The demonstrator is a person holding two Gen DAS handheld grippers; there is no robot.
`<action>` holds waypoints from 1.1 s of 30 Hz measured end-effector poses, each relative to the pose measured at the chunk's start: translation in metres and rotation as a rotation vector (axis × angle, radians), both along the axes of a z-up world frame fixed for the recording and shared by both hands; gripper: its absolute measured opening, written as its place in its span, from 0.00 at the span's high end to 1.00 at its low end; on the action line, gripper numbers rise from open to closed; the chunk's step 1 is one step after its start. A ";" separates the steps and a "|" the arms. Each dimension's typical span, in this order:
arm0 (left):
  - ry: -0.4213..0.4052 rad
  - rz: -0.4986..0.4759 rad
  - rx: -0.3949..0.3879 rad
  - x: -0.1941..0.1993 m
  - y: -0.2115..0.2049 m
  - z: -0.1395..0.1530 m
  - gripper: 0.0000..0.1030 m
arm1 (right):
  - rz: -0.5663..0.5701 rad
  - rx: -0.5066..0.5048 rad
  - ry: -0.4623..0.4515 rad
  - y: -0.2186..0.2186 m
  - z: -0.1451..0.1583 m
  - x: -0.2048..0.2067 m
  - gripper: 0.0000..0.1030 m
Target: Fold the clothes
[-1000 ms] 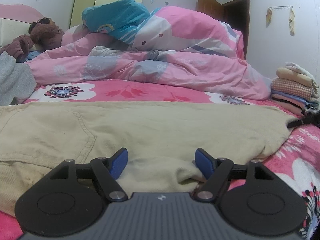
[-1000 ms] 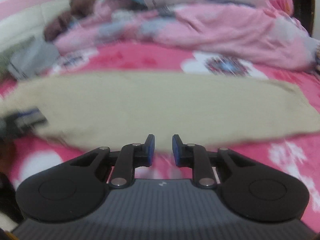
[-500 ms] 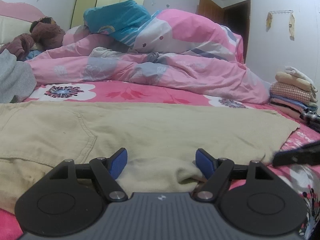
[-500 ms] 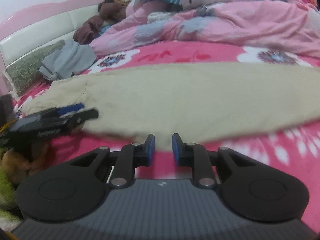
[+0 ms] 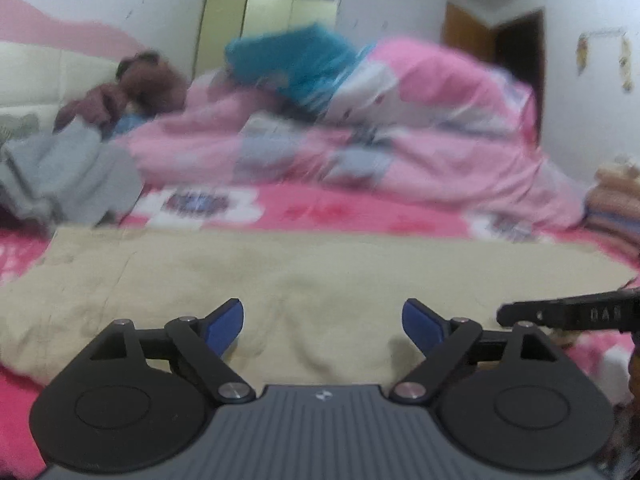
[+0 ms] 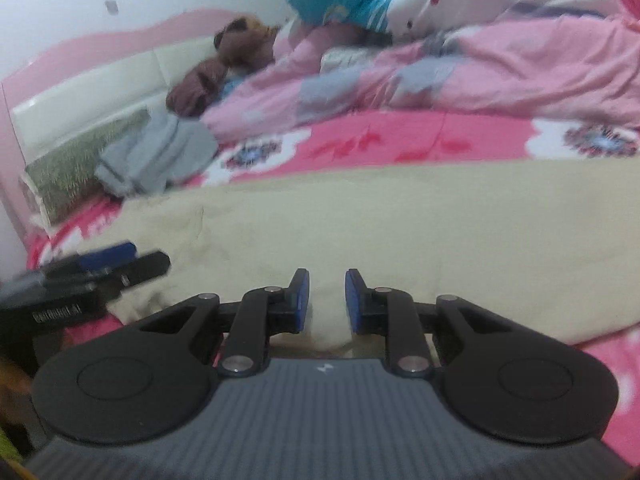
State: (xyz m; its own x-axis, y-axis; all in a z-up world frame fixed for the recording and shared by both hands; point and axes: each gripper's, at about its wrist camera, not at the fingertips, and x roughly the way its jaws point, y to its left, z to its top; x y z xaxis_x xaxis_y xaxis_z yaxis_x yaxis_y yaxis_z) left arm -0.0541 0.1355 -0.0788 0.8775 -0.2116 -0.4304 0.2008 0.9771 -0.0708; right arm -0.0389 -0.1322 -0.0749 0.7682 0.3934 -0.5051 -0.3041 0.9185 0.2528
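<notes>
Your left gripper (image 5: 322, 326) stands wide open, empty, over the near edge of the beige trousers (image 5: 320, 276). Your right gripper (image 6: 327, 294) is narrowly parted, a fold of that edge between its fingers, not clamped.

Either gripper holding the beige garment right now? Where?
Neither. The left gripper is wide open; the right gripper is narrower, its jaws straddling the beige garment's near edge, not closed.

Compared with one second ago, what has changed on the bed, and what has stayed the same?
The right gripper moved left and forward over the near edge of the beige trousers, its jaws slightly wider. The left gripper is open as before, gripping nothing. The trousers stay flat; the pink quilt is unmoved.
</notes>
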 end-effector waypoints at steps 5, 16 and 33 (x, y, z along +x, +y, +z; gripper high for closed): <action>-0.032 -0.006 0.020 -0.003 -0.002 -0.009 0.12 | -0.008 -0.009 -0.037 0.000 -0.007 -0.026 0.81; -0.046 0.014 0.043 -0.006 -0.010 -0.012 0.10 | 0.009 0.010 -0.058 -0.016 -0.019 -0.071 0.79; -0.098 -0.028 0.061 0.031 -0.056 0.032 0.22 | 0.004 0.018 -0.080 -0.017 -0.024 -0.072 0.79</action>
